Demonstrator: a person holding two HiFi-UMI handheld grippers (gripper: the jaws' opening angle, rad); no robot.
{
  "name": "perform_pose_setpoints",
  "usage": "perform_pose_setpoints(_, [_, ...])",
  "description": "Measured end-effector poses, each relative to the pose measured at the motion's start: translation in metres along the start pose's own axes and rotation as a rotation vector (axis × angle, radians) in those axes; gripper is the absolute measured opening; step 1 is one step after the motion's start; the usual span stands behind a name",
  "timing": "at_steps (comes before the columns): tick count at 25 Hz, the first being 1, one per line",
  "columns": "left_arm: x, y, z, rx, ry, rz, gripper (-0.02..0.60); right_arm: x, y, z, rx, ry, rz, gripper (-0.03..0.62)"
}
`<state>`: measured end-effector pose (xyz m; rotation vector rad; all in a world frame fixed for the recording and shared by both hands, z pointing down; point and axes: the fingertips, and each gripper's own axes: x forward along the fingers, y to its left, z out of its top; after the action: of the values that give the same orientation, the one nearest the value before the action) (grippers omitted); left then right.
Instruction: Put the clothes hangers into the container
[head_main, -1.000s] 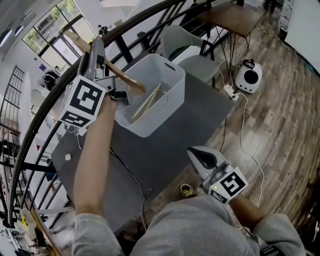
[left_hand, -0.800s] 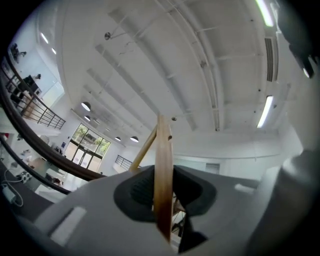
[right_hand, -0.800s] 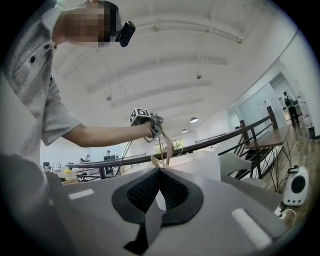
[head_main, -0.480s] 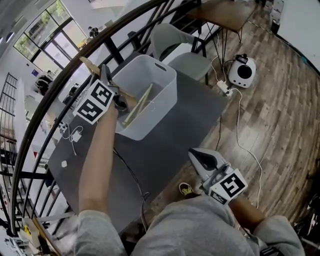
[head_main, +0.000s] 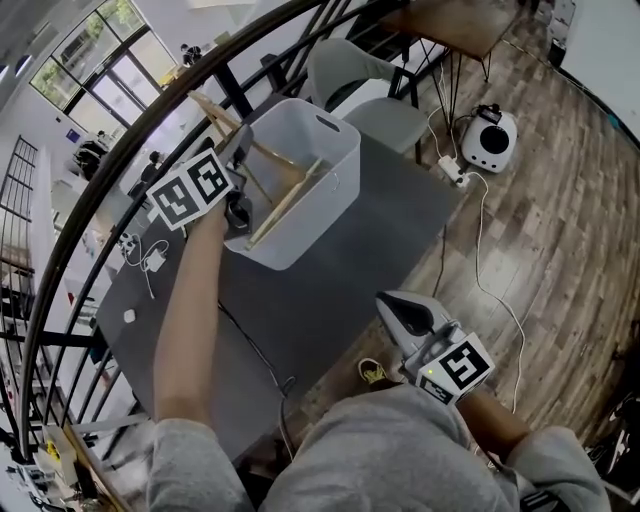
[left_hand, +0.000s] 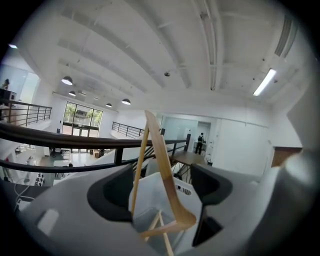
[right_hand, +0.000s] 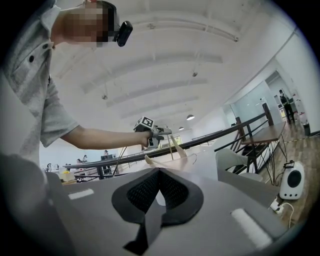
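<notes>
- Upper left of the head view: wooden hanger (head_main: 222, 112) stands tilted, lower end down in the white container (head_main: 322, 215), upper end poking out over the rim toward the frame's top-left corner.
- Centre of the left gripper view: same hanger rises btw the jaws of my left gripper (left_hand: 160, 189). They're opening, pads clear of the wood on both sides, so it's let go.
- 2nd hanger (head_main: 285, 200) lies slanted inside the container, just beside the first one's lower end.
- Container sits on a dark grey table (head_main: 340, 290), upper-middle of the head view.
- Left gripper w/ its marker cube hangs at the container's left rim; my bare forearm runs from it down to the frame's bottom left.
- Lower right of the head view: right gripper (head_main: 402, 312), well apart from the container. Jaws pressed together, nothing btw them.
- Black railing (left_hand: 60, 141) crosses the left gripper view's left half, beyond the table.
- Grey chair (head_main: 385, 120) at top centre, just beyond the container.
- White round device (head_main: 490, 140) on the wood floor (head_main: 560, 220), upper right, w/ a cable trailing from it.
</notes>
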<state>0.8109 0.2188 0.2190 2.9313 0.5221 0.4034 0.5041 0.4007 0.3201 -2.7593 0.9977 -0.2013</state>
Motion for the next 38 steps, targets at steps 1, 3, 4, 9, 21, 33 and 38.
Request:
perform_pose_setpoints(1, [-0.002,0.001,0.001,-0.003,-0.001,-0.003,0.358,0.001,0.001,0.0,-0.001,-0.001,0.004,-0.002])
perform_pose_setpoints(3, [-0.006,0.002,0.001,-0.009,-0.002,-0.013,0.371,0.002,0.003,0.0,-0.004,-0.002,0.011,-0.002])
perform_pose_setpoints(4, [-0.008,0.002,0.001,-0.009,-0.003,-0.015,0.371,0.002,0.004,0.0,-0.005,-0.003,0.013,-0.002])
perform_pose_setpoints(9, [-0.018,0.001,-0.002,0.001,-0.001,-0.028,0.371,0.003,0.007,0.003,-0.012,-0.005,0.02,-0.002])
perform_pose_setpoints(21, [-0.137,-0.054,0.002,0.244,-0.172,-0.088,0.343,-0.014,-0.002,0.028,-0.052,-0.051,-0.022,-0.002])
perform_pose_setpoints(33, [-0.27,-0.095,-0.079,0.217,-0.208,-0.083,0.184,-0.024,-0.009,0.034,-0.091,-0.032,-0.071,-0.002])
perform_pose_setpoints(38, [-0.303,-0.102,-0.114,0.184,-0.209,0.016,0.057,-0.025,-0.005,0.031,-0.12,-0.026,-0.091,-0.002])
